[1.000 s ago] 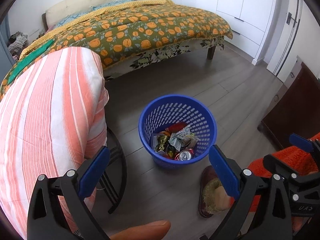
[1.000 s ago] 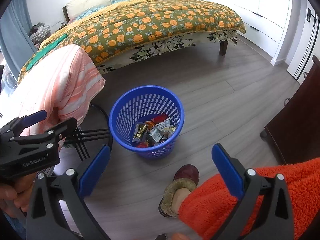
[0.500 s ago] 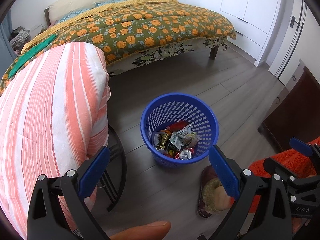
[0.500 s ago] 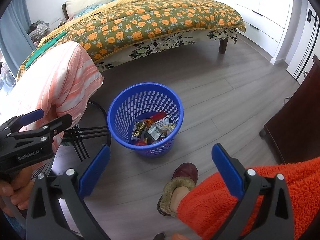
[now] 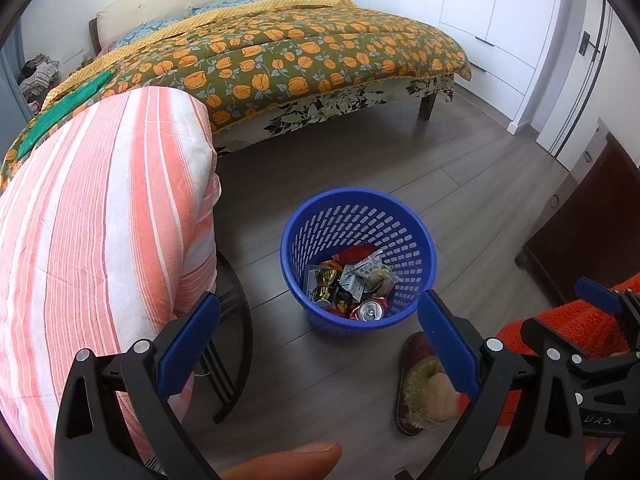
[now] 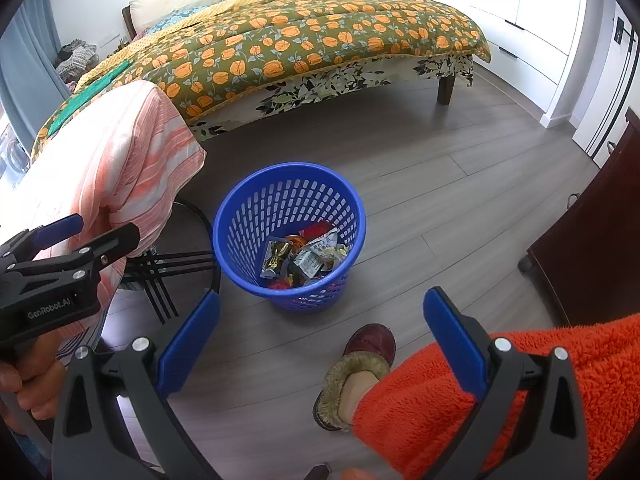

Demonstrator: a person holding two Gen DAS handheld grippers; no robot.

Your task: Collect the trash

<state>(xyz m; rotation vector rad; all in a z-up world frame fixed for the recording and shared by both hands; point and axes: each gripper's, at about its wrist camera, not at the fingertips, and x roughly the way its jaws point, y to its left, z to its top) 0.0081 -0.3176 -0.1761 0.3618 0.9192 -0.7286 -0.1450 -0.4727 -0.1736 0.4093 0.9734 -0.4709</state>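
A blue perforated plastic basket [image 5: 416,236] [image 6: 256,216] stands on the grey wood floor. Inside it lie crumpled snack wrappers [image 5: 360,274] [image 6: 308,258] and a red drink can [image 5: 370,310]. My left gripper [image 5: 318,340] hovers open above and in front of the basket, nothing between its blue pads. My right gripper [image 6: 320,334] is also open and empty, held just short of the basket. The left gripper's body [image 6: 60,272] shows at the left of the right wrist view, and the right gripper's body [image 5: 592,360] shows at the right of the left wrist view.
A pink striped cloth [image 5: 100,232] [image 6: 132,160] drapes a black-framed chair [image 5: 236,344] left of the basket. A bed with an orange-flowered quilt [image 5: 280,60] [image 6: 300,44] fills the back. A dark wooden cabinet [image 5: 592,220] stands right. A person's slippered foot [image 6: 360,368] and orange fleece sleeve [image 6: 520,380] are near.
Both grippers have drawn back and up slightly, so the basket sits a little lower and farther from them. Both stay open and empty.
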